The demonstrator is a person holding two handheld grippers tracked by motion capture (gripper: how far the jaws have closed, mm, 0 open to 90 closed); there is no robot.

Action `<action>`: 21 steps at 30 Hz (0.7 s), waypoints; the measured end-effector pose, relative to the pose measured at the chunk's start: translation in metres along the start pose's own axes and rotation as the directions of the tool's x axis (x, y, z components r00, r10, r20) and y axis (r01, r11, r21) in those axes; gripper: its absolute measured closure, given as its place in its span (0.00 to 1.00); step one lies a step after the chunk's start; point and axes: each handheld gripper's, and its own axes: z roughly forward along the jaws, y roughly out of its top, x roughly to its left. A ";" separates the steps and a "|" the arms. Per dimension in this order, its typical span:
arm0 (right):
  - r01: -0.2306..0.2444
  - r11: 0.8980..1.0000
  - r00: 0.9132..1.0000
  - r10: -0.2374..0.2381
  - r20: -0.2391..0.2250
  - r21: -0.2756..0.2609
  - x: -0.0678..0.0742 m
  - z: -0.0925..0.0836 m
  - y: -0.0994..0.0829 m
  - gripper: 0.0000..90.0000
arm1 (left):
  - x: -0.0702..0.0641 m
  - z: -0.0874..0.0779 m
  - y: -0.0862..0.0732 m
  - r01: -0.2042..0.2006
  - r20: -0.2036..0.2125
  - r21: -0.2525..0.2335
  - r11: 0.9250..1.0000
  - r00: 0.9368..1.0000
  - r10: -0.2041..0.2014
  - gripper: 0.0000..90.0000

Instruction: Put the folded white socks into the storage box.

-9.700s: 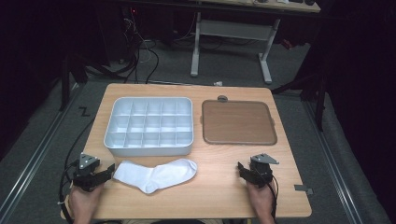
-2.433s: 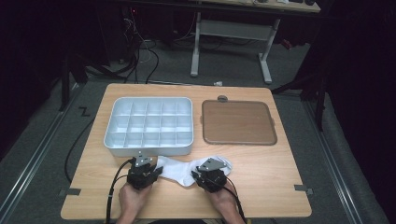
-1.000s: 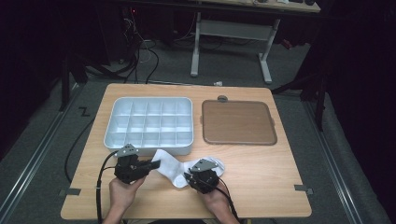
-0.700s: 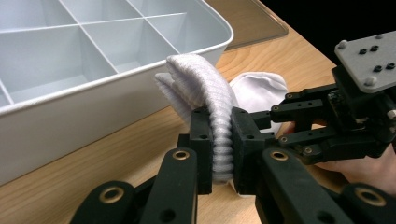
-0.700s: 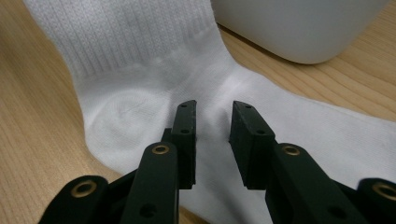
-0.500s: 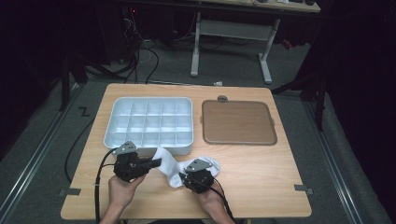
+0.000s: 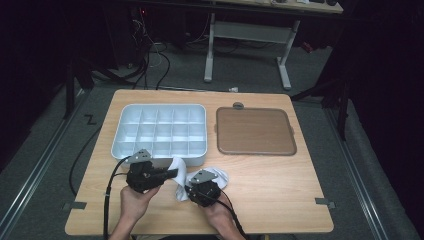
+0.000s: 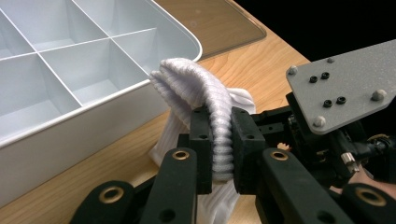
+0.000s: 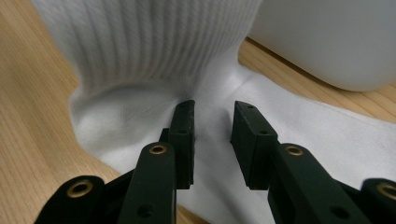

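L gripper (image 8: pixel 219 140) is clamped tight on the ribbed cuff of the white knit sock (image 8: pixel 201 93), pads pinching the fabric w/ the cuff arching up over them toward the tray wall. R gripper (image 9: pixel 212 135) sits low on the flat part of the same sock, jaws partly apart & just been opening; fabric lies between the pads but they aren't pressing it. From above, L gripper (image 7: pixel 150 176) & R gripper (image 7: pixel 202 189) are close together at the near edge of the light wooden table (image 7: pixel 280 190), sock (image 7: pixel 177 165) bunched between them, just beside the front wall of the white plastic compartment tray (image 7: pixel 160 131). Brown flat rectangular lid (image 7: pixel 255 131) lies right of the tray, apart from it
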 end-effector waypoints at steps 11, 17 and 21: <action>0.028 0.999 1.000 -0.028 -0.004 0.014 0.010 0.003 0.006 0.71 | -0.001 0.003 -0.005 -0.018 -0.010 0.016 1.000 1.000 0.018 0.90; 0.009 1.000 0.999 -0.007 0.049 -0.025 -0.004 -0.019 0.006 0.70 | -0.001 0.004 -0.007 -0.031 -0.014 0.025 0.999 0.999 0.031 0.90; -0.028 0.998 0.994 0.034 0.102 -0.061 -0.026 -0.038 0.001 0.70 | -0.001 0.006 -0.009 -0.033 -0.015 0.029 0.999 0.999 0.034 0.90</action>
